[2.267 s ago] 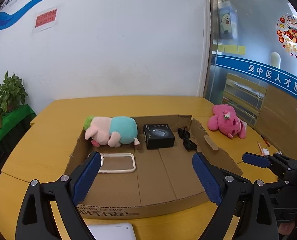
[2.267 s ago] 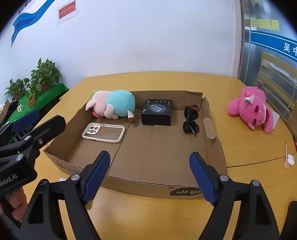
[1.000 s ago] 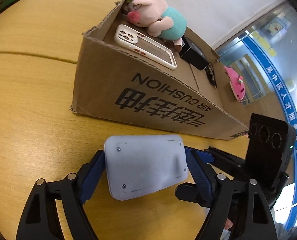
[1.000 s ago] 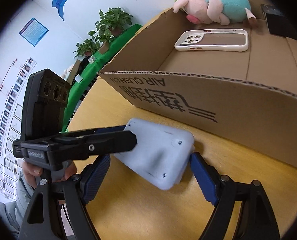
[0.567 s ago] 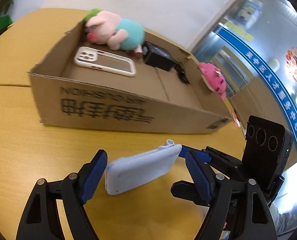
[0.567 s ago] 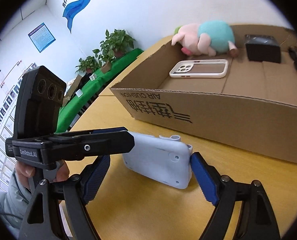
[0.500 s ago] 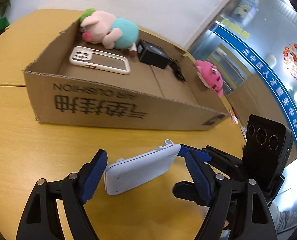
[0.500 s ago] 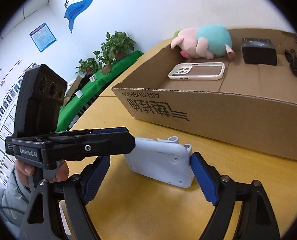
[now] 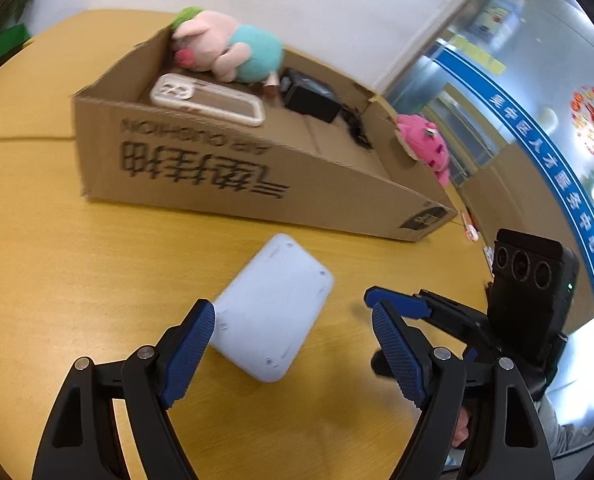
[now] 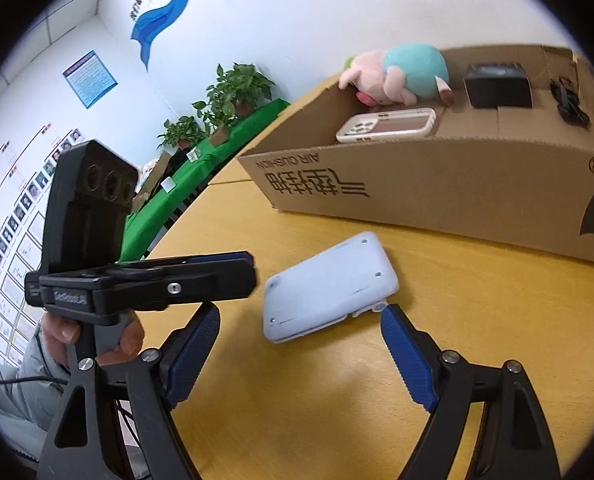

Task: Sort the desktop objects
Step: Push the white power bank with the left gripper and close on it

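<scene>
A white flat device [image 9: 271, 312] lies face down on the yellow table in front of the cardboard box [image 9: 257, 188]. It also shows in the right wrist view [image 10: 329, 288]. My left gripper [image 9: 293, 344] is open, its left pad close to the device's near corner. My right gripper [image 10: 301, 344] is open, its right pad near the device's edge. The box [image 10: 437, 184] holds a pig plush [image 9: 227, 52], a phone case [image 9: 207, 98], a black box [image 9: 311, 94] and sunglasses [image 9: 357, 132].
A pink plush [image 9: 427, 146] lies on the table beyond the box. Small items [image 9: 471, 232] lie past the box's right corner. Green-covered stands with potted plants [image 10: 233, 92] sit left of the table. The yellow table [image 9: 37, 240] extends left.
The white device was tilted up between both grippers' pads; now it lies flat on the table. Both grippers have drawn back a little and tipped down.
</scene>
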